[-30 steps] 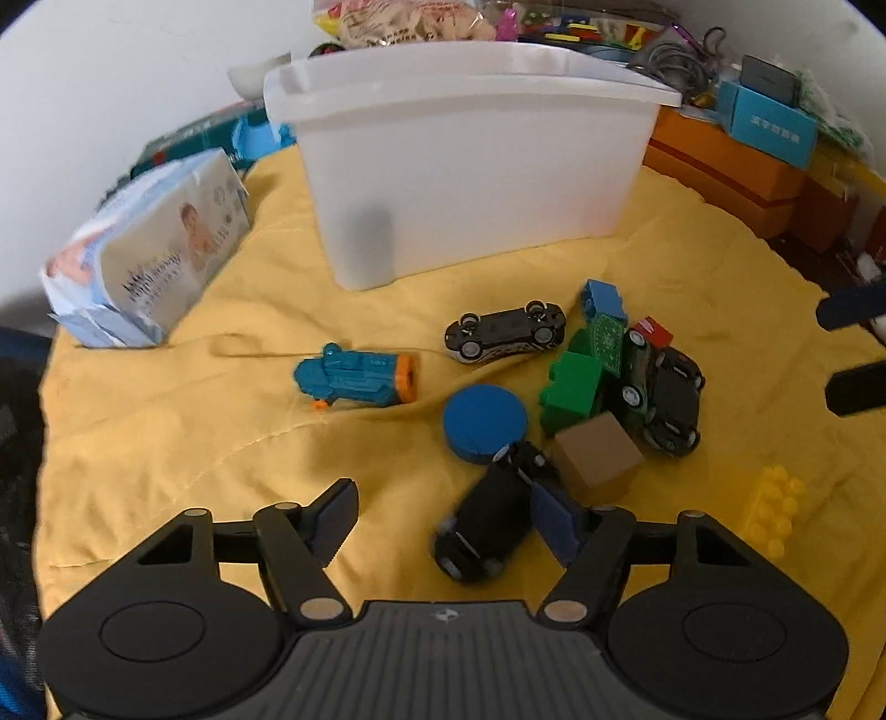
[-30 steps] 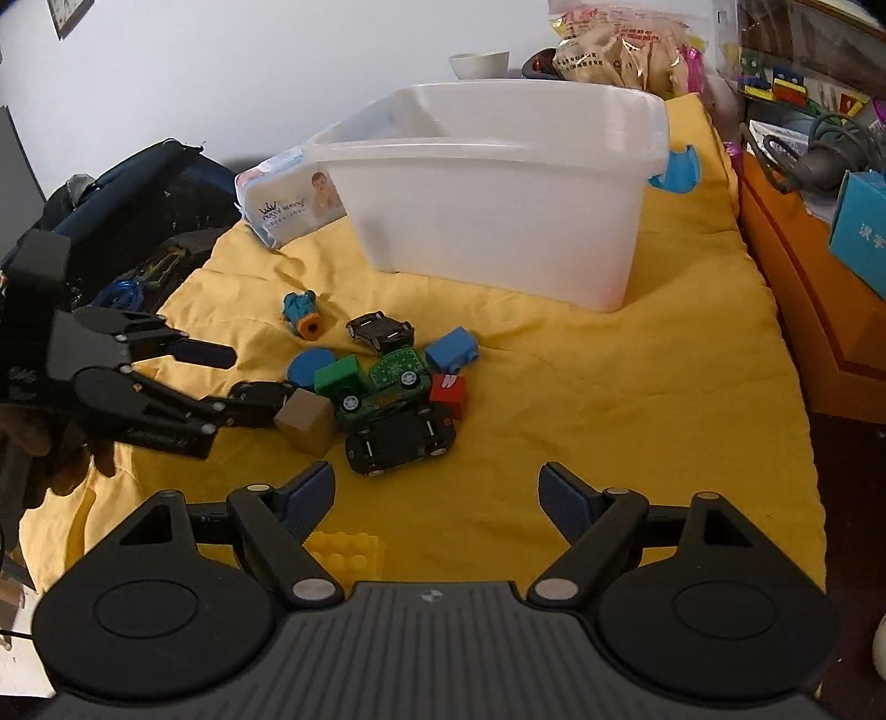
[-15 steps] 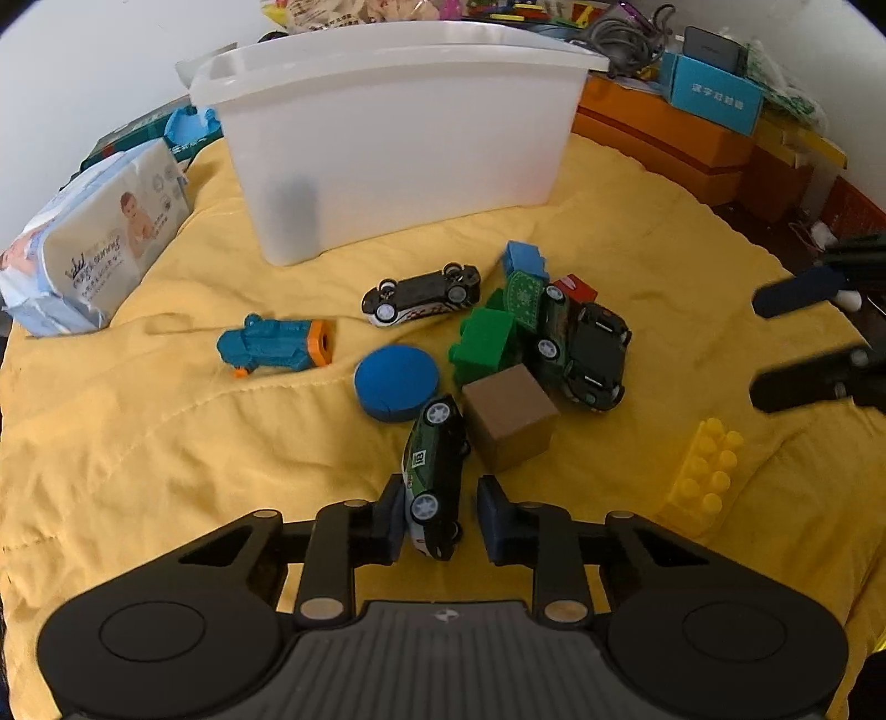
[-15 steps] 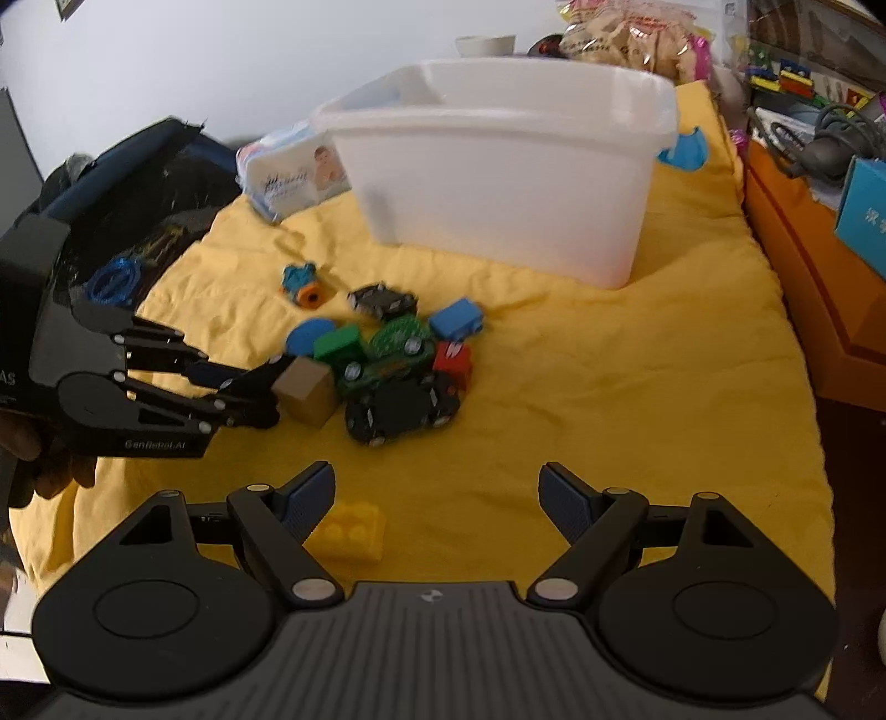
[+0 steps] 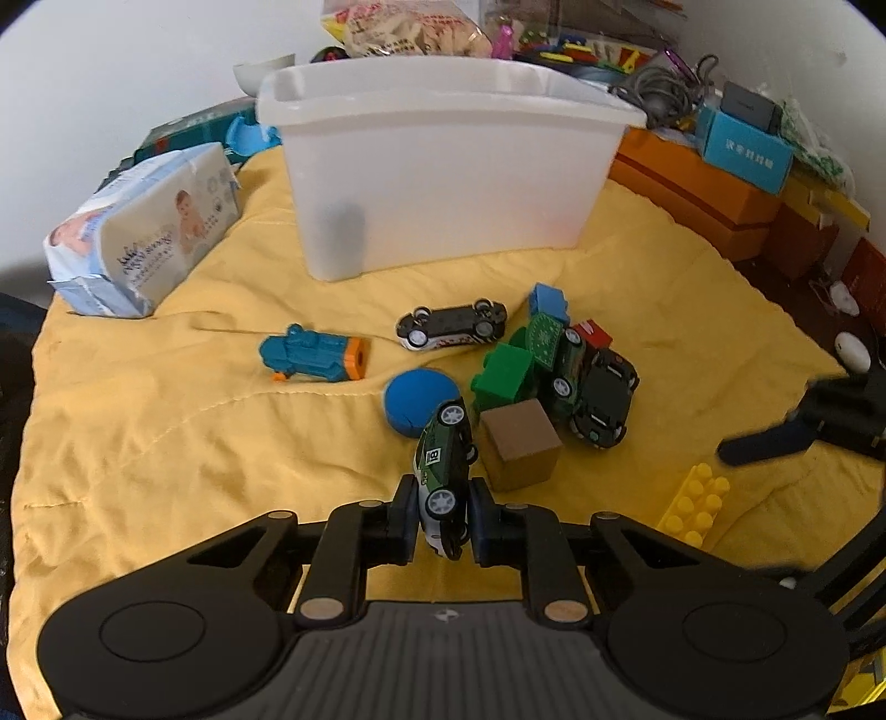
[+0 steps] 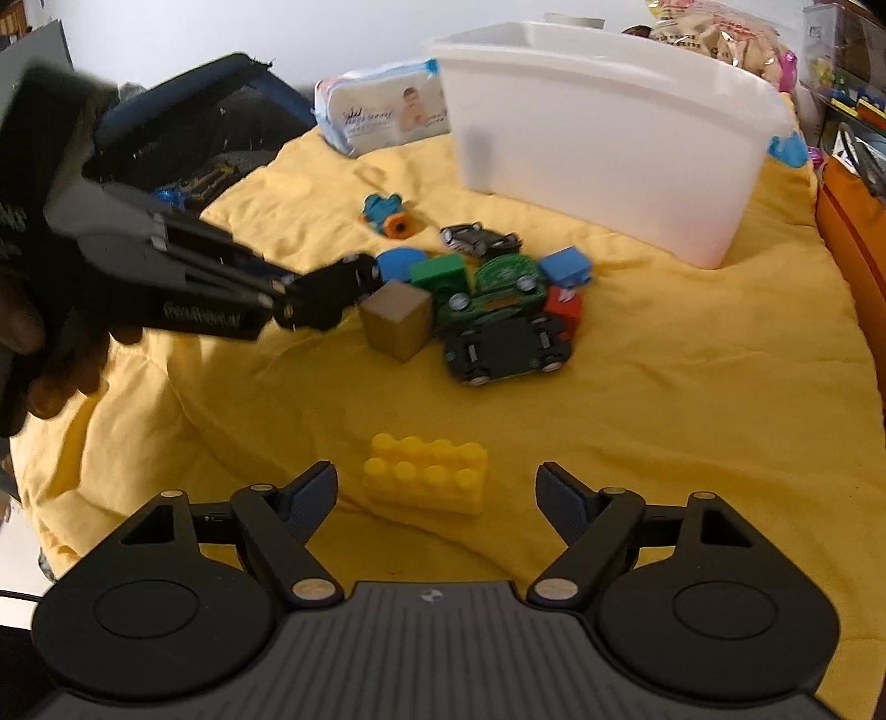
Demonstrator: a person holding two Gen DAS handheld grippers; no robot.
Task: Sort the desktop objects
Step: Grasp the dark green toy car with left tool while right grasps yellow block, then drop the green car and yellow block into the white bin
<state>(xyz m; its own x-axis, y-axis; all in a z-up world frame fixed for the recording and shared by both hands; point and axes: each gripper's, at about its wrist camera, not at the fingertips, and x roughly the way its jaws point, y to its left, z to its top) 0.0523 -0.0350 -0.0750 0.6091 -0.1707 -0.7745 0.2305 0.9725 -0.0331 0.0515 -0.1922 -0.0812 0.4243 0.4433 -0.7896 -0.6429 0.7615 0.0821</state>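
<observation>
Lifted since half a second ago, the green car point(image 5: 443, 471) now tilts nose-up, clamped between the left gripper point(image 5: 443, 518) jaws beside the brown cube point(image 5: 520, 443). Right gripper point(image 6: 437, 498) hovers low, jaws apart, seemingly just short of the yellow brick point(image 6: 426, 473).

place: home, lived-in room | surface: yellow quilted cloth point(image 5: 166, 421) | signs: toy cars point(image 5: 451, 327), building blocks point(image 6: 426, 473), baby wipes pack point(image 5: 144, 243), snack bags point(image 5: 410, 27), white storage bin point(image 5: 443, 160), stacked boxes point(image 5: 742, 149)

Even, bright indoor light, fisheye-bent edges, soft shadows, slight motion blur.
</observation>
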